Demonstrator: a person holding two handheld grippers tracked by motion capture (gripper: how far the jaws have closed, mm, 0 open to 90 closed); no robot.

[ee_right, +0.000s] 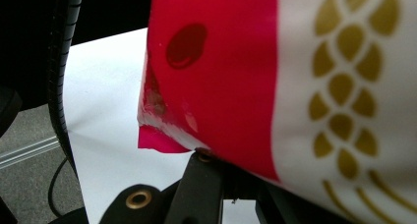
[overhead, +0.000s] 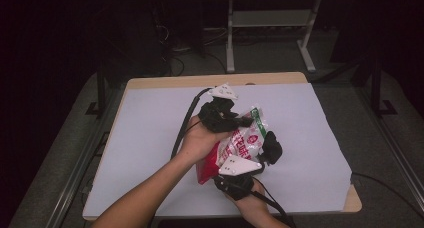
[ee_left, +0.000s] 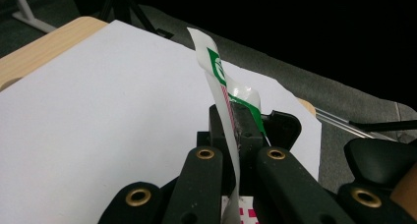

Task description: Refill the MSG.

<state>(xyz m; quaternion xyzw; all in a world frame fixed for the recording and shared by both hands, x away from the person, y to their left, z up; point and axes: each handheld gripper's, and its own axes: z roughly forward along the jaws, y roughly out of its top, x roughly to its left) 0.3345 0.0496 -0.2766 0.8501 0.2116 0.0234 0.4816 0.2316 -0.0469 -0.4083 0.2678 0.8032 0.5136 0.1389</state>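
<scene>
High view: red-and-white snack bag (overhead: 240, 145) held up above the middle of the counter (overhead: 150, 138), which carries a white sheet. Left claw (overhead: 245, 122) at the bag's upper, green-trimmed end, left hand (overhead: 200, 138) behind it. Right claw (overhead: 267, 153) at the bag's lower right side, grey three-cornered plate on top, right hand (overhead: 250, 200) below. Cables trail from both.

Left gripper view: left claw (ee_left: 238, 126) clenched on the bag's (ee_left: 216, 71) thin sealed edge; the white and green strip stands upright between the two black jaws and rises above them. White sheet (ee_left: 98, 111) beneath, wooden counter edge at far left.

Right gripper view: bag (ee_right: 275, 76) very close, red panel and white panel with gold grain pattern, crumpled red corner at lower left. Right claw's (ee_right: 231, 184) jaws sit under the bag, mostly covered; cannot tell whether they are clamped on it.
</scene>
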